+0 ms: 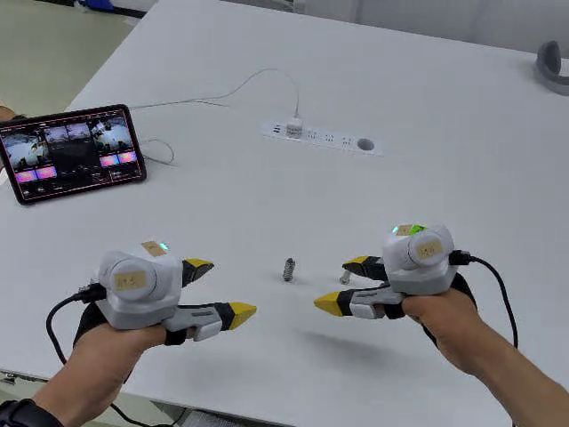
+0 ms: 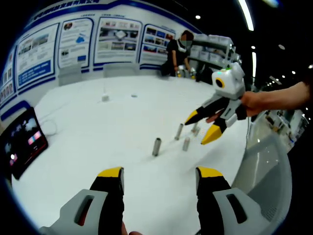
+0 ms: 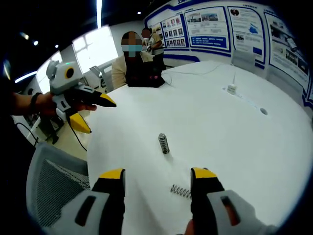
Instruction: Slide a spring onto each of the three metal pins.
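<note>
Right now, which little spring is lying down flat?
The loose silver coil spring just before the right tool lies flat on its side; the other silver spring stands upright.

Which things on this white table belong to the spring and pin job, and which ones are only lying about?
For the job: pin with a spring on it; loose spring; other upright pins; left hand-held gripper and right hand-held gripper, both open.
Lying about: tablet; power strip; grey object at the far edge.
</note>
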